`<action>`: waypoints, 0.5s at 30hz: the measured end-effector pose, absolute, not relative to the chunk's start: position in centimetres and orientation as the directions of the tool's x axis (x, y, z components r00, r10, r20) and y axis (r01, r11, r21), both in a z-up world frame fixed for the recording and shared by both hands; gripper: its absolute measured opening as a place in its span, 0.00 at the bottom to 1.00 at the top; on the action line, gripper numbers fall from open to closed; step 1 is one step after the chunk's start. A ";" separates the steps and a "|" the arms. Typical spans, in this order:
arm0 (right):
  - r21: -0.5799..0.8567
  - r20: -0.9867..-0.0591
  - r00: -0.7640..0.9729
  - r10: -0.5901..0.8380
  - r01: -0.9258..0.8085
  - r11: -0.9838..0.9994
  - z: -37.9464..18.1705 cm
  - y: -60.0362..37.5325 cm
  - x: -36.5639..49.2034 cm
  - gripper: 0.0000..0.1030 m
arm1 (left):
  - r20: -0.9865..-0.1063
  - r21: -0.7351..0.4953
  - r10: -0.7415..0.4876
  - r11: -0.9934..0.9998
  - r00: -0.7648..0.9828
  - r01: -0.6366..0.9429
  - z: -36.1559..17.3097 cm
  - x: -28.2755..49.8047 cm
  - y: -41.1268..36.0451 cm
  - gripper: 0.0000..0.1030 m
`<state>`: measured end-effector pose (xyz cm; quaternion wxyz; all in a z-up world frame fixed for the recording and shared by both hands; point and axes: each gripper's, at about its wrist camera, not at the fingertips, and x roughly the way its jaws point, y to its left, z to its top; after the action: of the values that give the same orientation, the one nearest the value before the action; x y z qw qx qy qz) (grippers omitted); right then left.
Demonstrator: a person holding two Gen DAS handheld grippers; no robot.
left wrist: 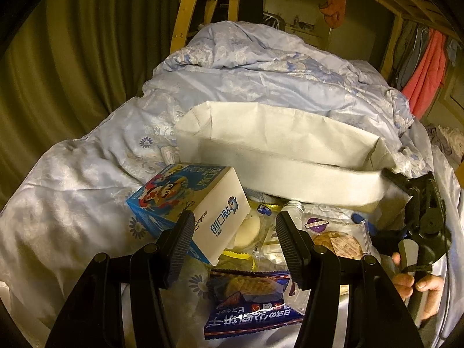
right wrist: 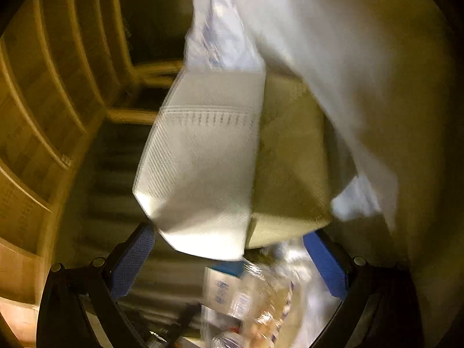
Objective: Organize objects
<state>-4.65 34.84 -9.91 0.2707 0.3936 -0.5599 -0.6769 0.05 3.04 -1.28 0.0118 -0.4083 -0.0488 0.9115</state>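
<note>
One white fabric bin (left wrist: 278, 156), one blue box (left wrist: 185, 211), perhaps three snack packets (left wrist: 246, 304).

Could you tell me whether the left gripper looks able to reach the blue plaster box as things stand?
Probably yes: the left gripper is open and empty, and the blue plaster box lies uncovered right beside its left finger.

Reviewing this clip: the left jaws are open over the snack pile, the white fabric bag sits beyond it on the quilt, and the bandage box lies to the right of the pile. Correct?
Not quite. The bandage box lies left of the snack pile, as the left wrist view shows. The rest holds: left gripper open, white fabric bag beyond on the quilt.
</note>
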 end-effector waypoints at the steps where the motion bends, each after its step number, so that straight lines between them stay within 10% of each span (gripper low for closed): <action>1: 0.941 -0.330 -0.509 -0.795 -0.115 -0.317 -9.2 34.3 -4.8 1.00 | -0.743 -0.100 0.061 -0.995 -0.666 0.020 -1.3 0.0 2.9 0.56; 15: 0.541 -0.841 -0.210 -0.499 -0.282 -0.792 -4.6 27.9 -5.3 1.00 | -0.743 -0.115 0.063 -0.993 -0.667 0.034 -1.2 0.0 2.5 0.56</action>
<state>-5.34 27.94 -4.59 0.0761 0.6240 -0.3131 -0.7119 0.02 2.52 -1.21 0.0078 -0.4082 -0.0594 0.9109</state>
